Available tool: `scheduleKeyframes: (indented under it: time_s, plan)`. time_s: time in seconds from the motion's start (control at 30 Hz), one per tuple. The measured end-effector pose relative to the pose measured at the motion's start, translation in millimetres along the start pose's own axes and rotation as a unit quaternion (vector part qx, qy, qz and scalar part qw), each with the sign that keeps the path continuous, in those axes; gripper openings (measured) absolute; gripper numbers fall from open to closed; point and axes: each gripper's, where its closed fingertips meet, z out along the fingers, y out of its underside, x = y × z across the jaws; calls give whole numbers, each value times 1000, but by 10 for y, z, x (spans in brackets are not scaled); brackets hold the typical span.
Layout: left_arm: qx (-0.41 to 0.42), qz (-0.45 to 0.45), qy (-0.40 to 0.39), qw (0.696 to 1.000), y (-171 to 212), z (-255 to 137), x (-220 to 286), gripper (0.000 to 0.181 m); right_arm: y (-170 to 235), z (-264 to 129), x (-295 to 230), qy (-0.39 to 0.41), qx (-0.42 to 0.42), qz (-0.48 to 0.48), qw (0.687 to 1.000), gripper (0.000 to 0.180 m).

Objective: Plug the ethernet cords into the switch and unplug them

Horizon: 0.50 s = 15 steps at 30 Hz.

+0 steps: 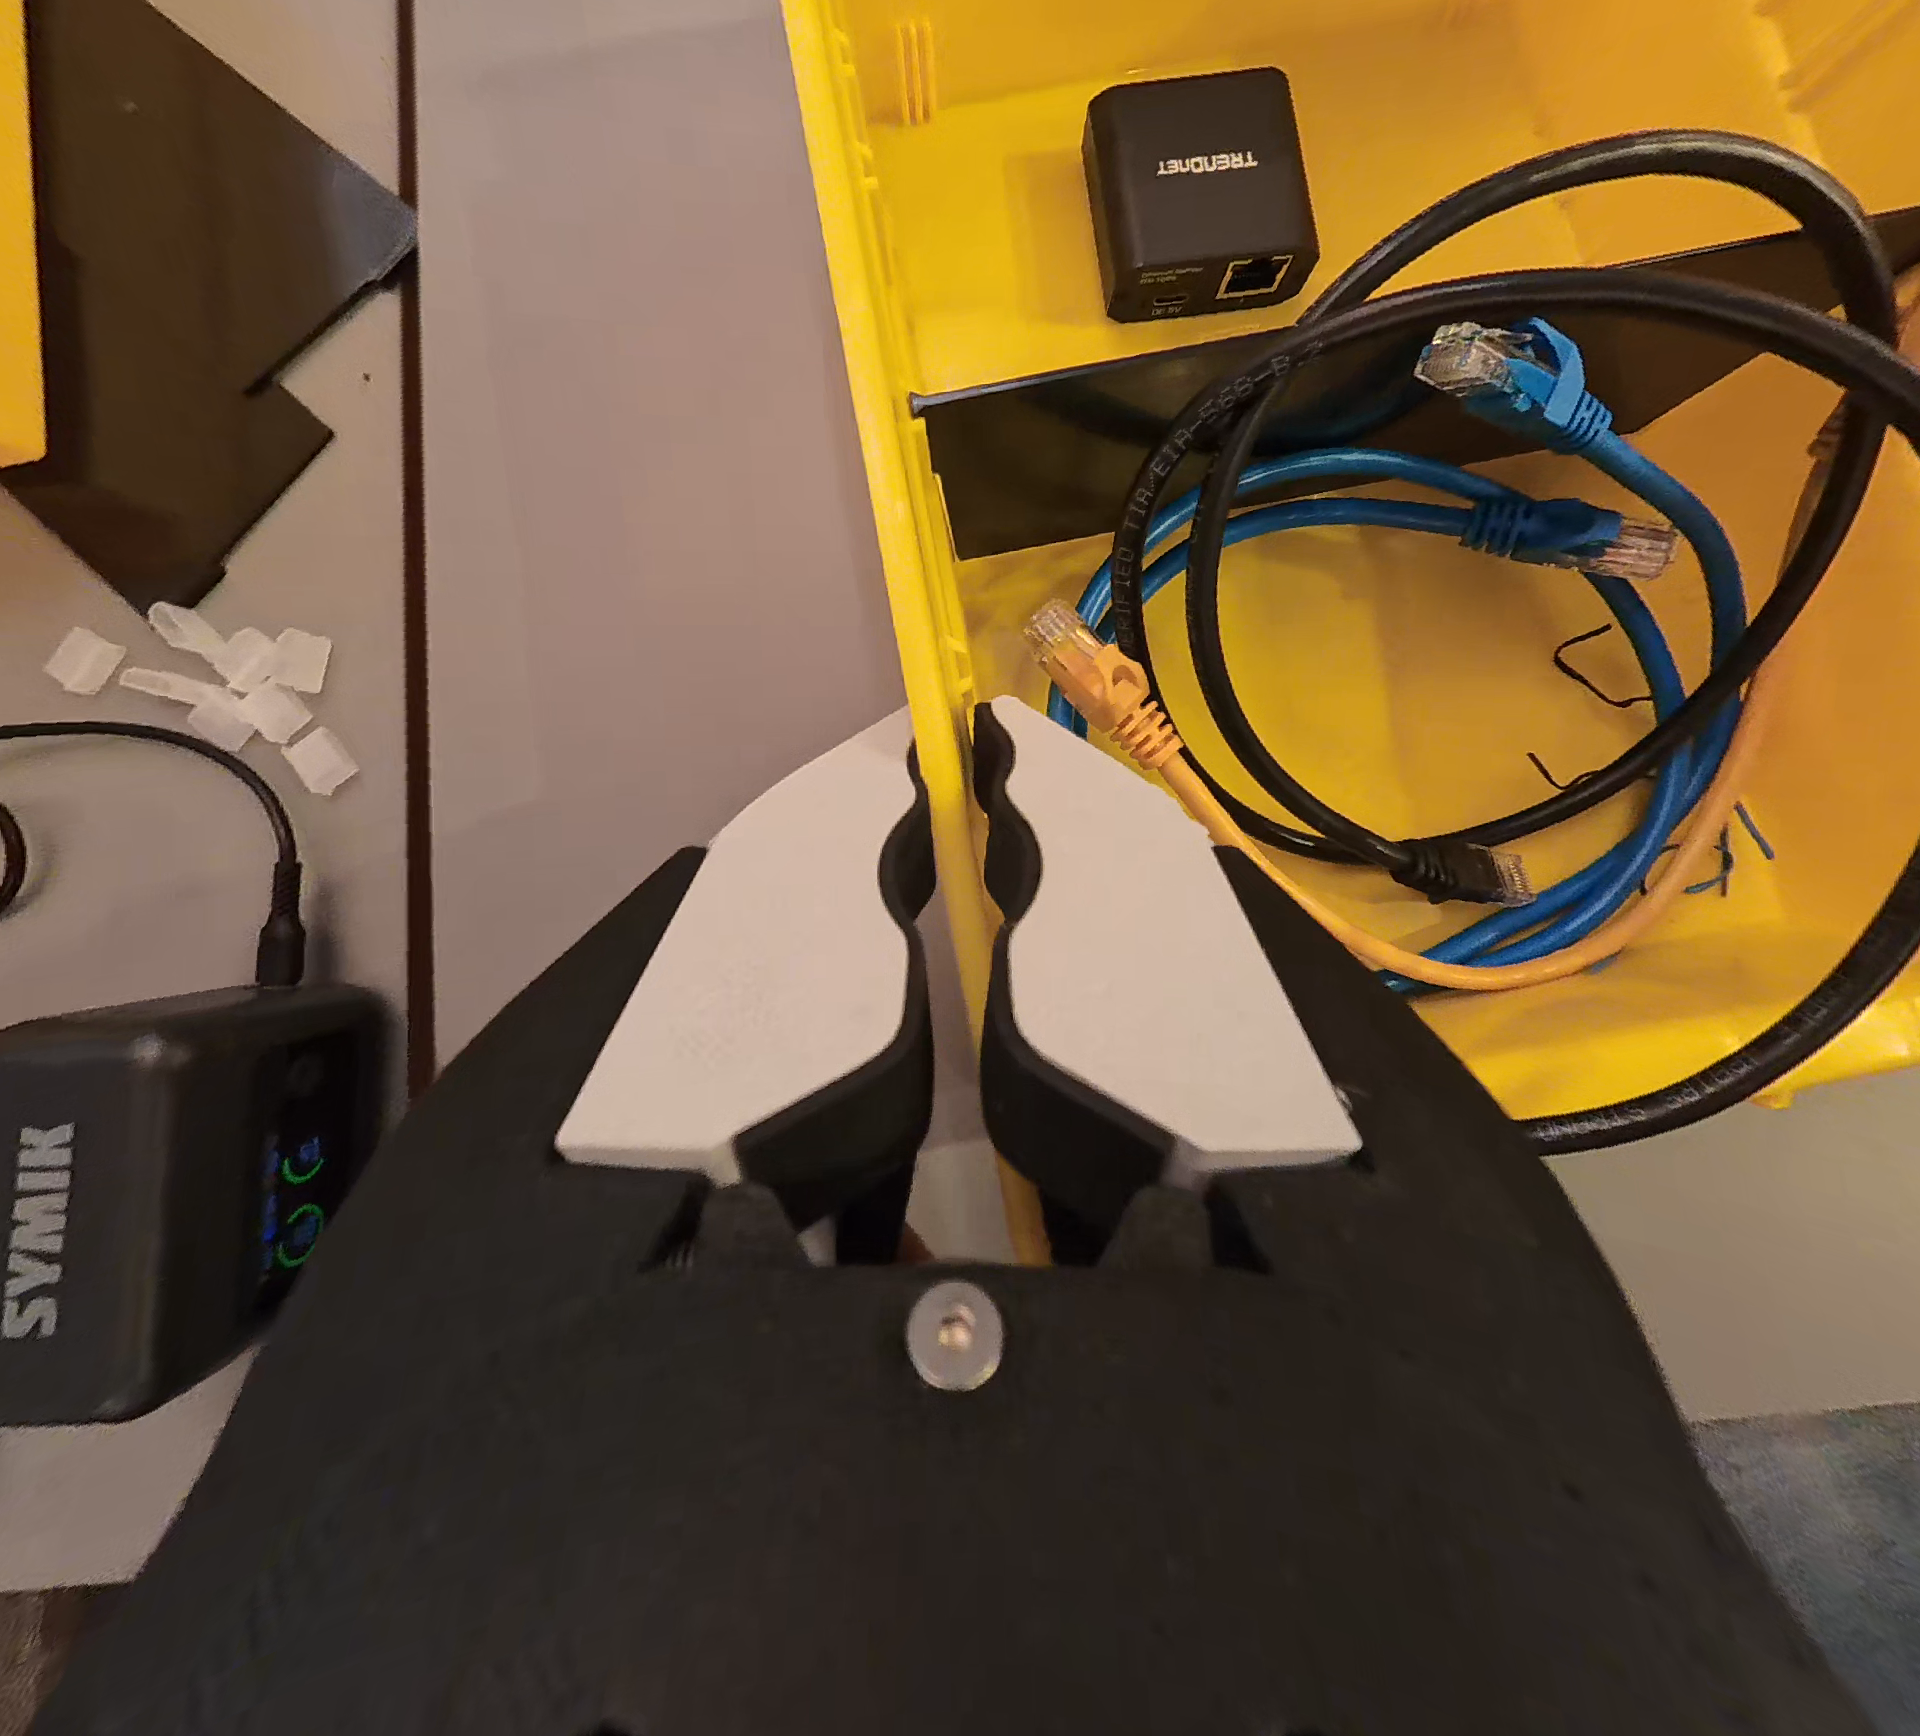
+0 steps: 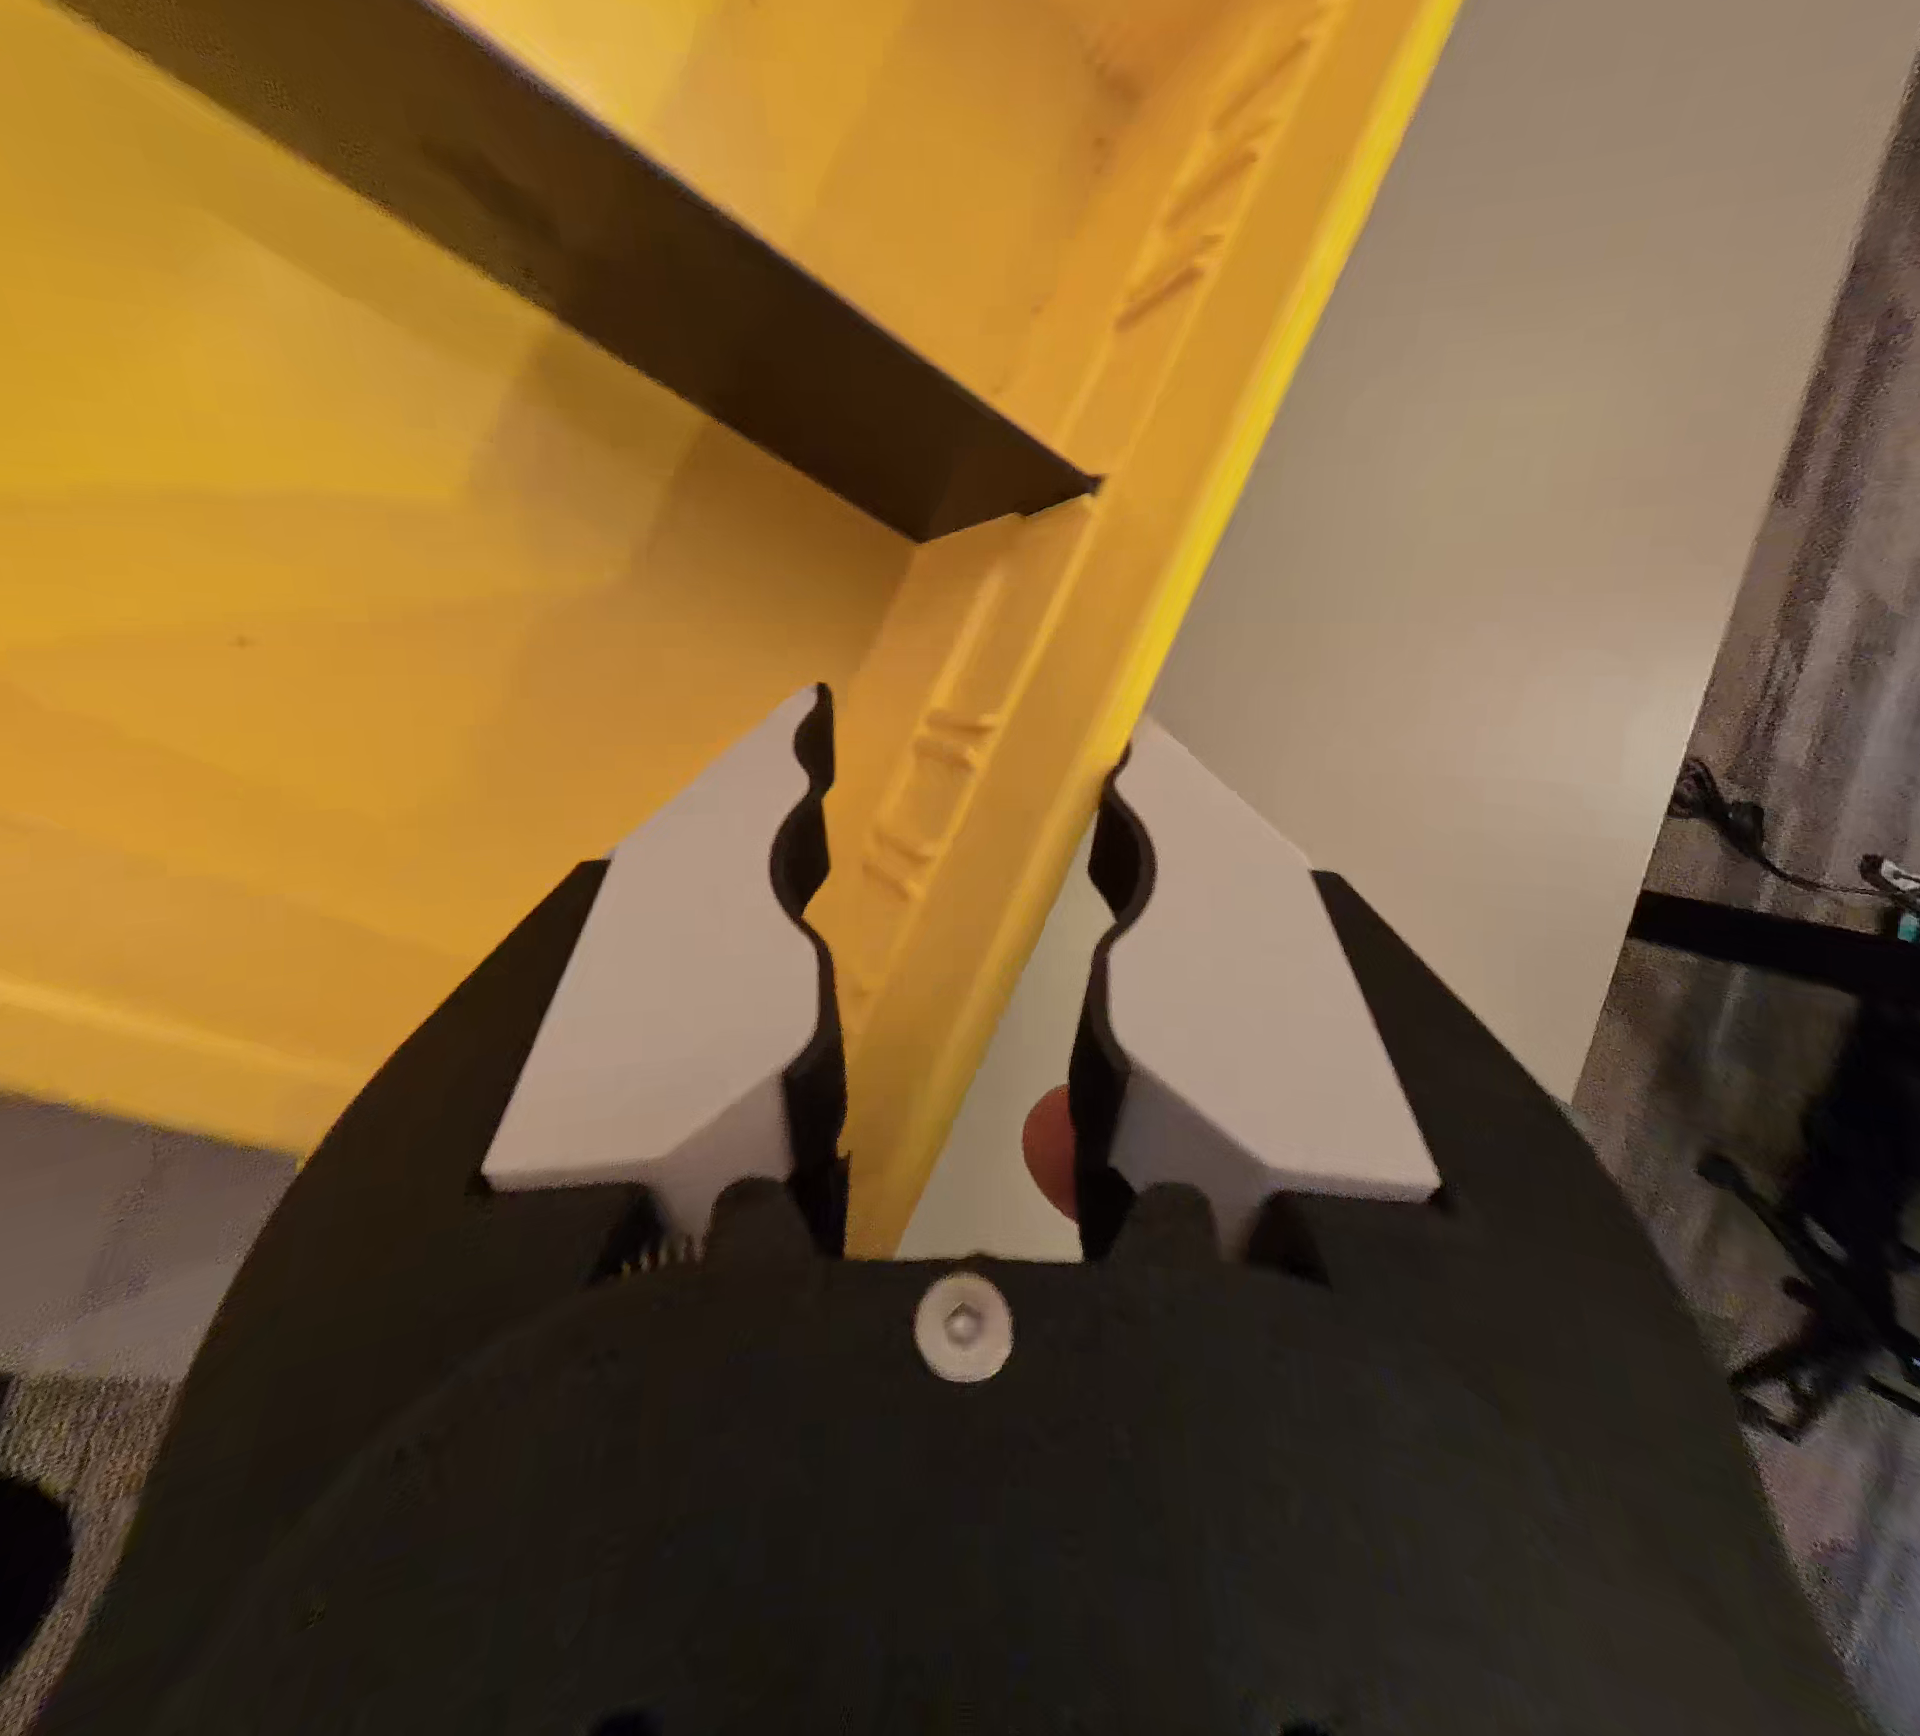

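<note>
A yellow bin (image 1: pixel 883 336) stands on a grey table. Behind its black divider (image 1: pixel 1039 439) sits the small black switch (image 1: pixel 1195 195), its port facing me. The nearer compartment holds a coiled black ethernet cord (image 1: pixel 1455 871), blue cords (image 1: pixel 1507 367) and an orange cord (image 1: pixel 1117 678), all unplugged. My left gripper (image 1: pixel 951 741) is shut on the bin's left wall. My right gripper (image 2: pixel 971 730) is open and straddles the bin's right wall (image 2: pixel 1247 284), with the inner finger close to the wall. The switch and cords are out of the right wrist view.
Left of the bin lie several clear plastic caps (image 1: pixel 208 689), loose black divider plates (image 1: pixel 156 284) and a black powered box with a cable (image 1: pixel 156 1198). The table edge and carpet (image 2: pixel 1818 543) are right of the bin.
</note>
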Motion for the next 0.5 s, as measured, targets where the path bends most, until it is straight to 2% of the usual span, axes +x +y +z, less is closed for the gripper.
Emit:
scheduleKeyframes:
  time_s: [0.2, 0.5]
  plan:
    - [2, -2, 3, 1000, 99, -84, -103, 4, 133, 19, 281, -1, 9, 23, 1000, 24]
    - [18, -34, 8, 999, 295, -249, -399, 3, 468, 19, 690, -7, 2, 41, 999, 21]
